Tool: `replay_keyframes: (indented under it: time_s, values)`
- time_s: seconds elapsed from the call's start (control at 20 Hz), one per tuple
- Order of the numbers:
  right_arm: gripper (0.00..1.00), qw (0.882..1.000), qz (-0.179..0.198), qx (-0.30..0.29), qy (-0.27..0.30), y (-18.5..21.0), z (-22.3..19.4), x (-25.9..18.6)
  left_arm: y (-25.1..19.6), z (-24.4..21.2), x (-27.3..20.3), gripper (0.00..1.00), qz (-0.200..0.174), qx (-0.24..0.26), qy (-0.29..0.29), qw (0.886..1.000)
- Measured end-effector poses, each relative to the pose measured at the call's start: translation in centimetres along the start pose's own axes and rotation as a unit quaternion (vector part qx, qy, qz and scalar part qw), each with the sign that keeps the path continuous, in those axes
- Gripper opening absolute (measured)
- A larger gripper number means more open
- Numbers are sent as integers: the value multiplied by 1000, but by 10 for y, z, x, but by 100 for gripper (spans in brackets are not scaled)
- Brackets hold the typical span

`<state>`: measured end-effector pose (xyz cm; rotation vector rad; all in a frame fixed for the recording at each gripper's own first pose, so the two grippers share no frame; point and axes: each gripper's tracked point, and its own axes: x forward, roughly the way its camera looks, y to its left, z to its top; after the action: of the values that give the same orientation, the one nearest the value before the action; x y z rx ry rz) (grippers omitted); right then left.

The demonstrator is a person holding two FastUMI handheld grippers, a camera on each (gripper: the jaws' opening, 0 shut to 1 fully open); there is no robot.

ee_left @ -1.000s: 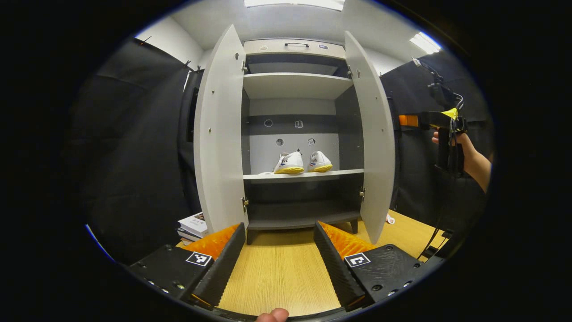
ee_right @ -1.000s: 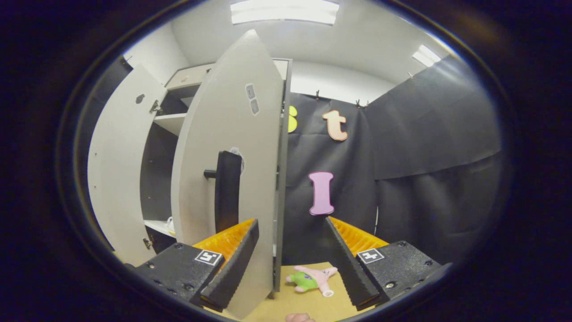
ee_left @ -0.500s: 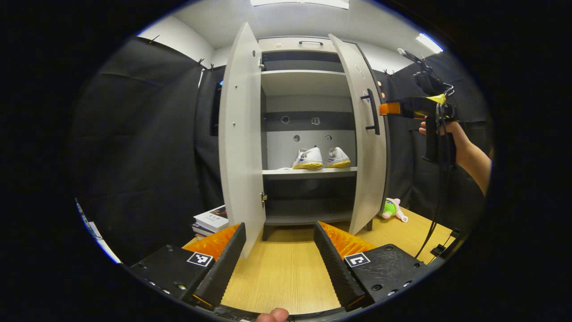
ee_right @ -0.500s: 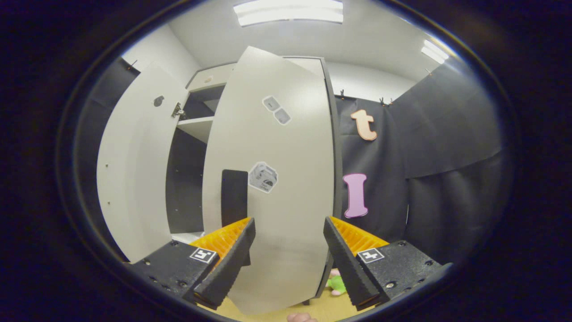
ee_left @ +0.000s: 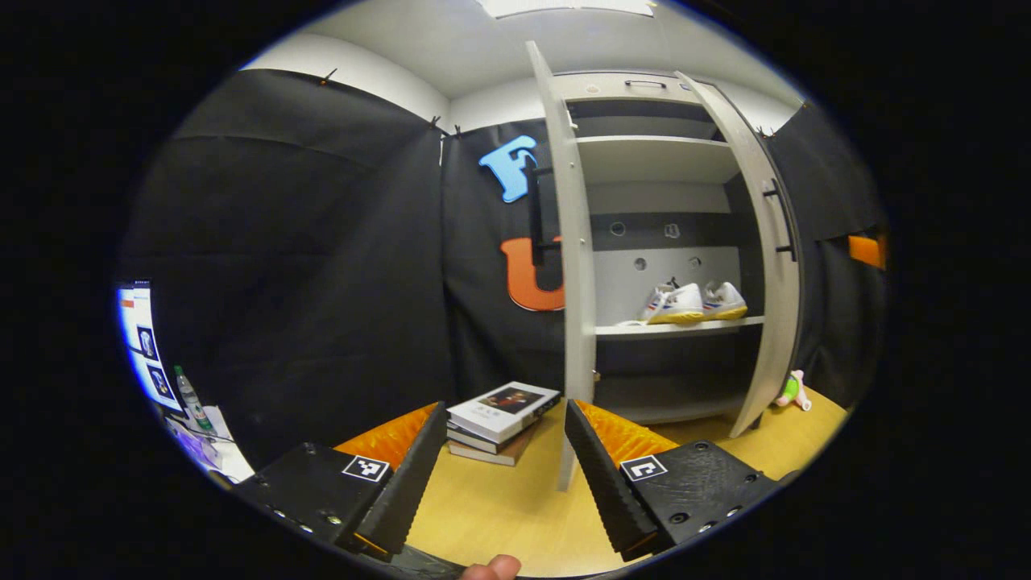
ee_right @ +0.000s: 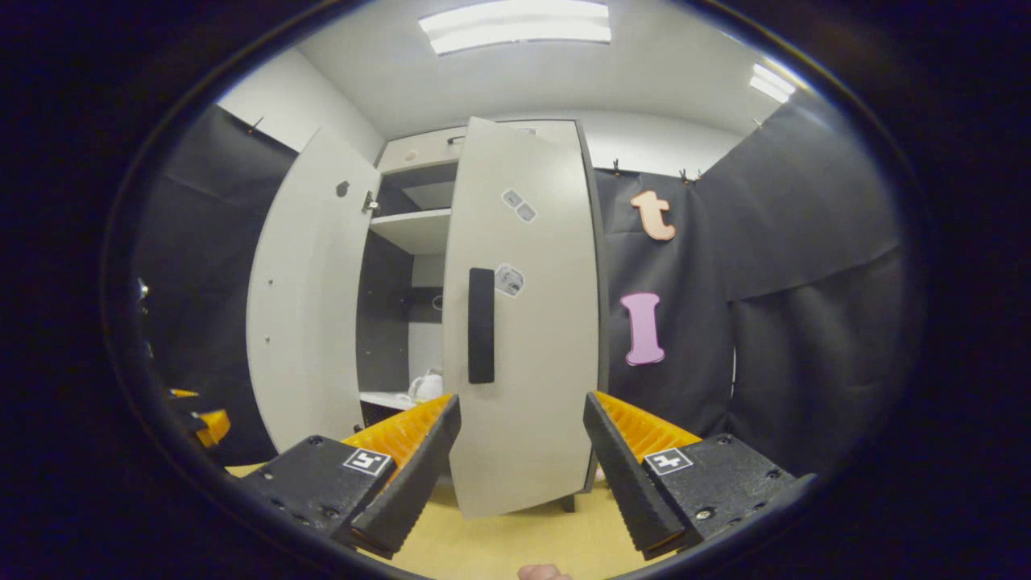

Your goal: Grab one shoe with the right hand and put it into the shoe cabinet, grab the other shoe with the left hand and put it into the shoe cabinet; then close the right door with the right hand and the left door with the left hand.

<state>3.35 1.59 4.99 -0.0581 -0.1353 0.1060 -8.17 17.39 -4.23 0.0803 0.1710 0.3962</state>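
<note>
Two white shoes [ee_left: 694, 302] with yellow soles stand side by side on the middle shelf [ee_left: 676, 326] of the grey shoe cabinet. In the left gripper view the left door [ee_left: 573, 266] stands edge-on, wide open, just beyond my open left gripper [ee_left: 503, 463]. The right door [ee_left: 769, 266] is swung most of the way in. In the right gripper view the right door [ee_right: 527, 322] with its dark handle [ee_right: 481, 325] faces my open right gripper [ee_right: 522, 459], a short way off. A shoe [ee_right: 427, 387] peeks through the gap beside it. The left door [ee_right: 310, 290] stands open there.
A stack of books [ee_left: 499, 411] lies on the wooden floor [ee_left: 499, 507] left of the cabinet, close to my left gripper. A small plush toy [ee_left: 791, 391] sits by the right door's foot. A screen and a bottle [ee_left: 192, 399] are at the far left.
The right door has swung further shut and my right gripper has backed off from it. My left gripper has moved left, round to the left door's outer edge; books came into view.
</note>
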Motion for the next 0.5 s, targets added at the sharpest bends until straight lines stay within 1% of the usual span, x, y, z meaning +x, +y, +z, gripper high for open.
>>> replay_keyframes:
  time_s: [0.15, 0.25, 0.35, 0.4, 0.5]
  values:
    - [99, 1000, 4, -18, 10, 5, -12, -17, 27, 35, 43, 89, 13, -10, -21, 1000]
    - [99, 1000, 6, -8, 21, 5, -19, -24, 41, 60, 72, 89, 15, -26, -29, 999]
    - [99, 1000, 6, 1, 29, 4, -22, -25, 45, 77, 98, 89, 4, -47, -25, 999]
    - [99, 1000, 1, 1, 28, 0, -22, -26, 43, 85, 109, 92, -4, -55, -23, 998]
    - [99, 1000, -8, -1, 30, -6, -24, -26, 38, 98, 127, 93, -19, -64, -20, 998]
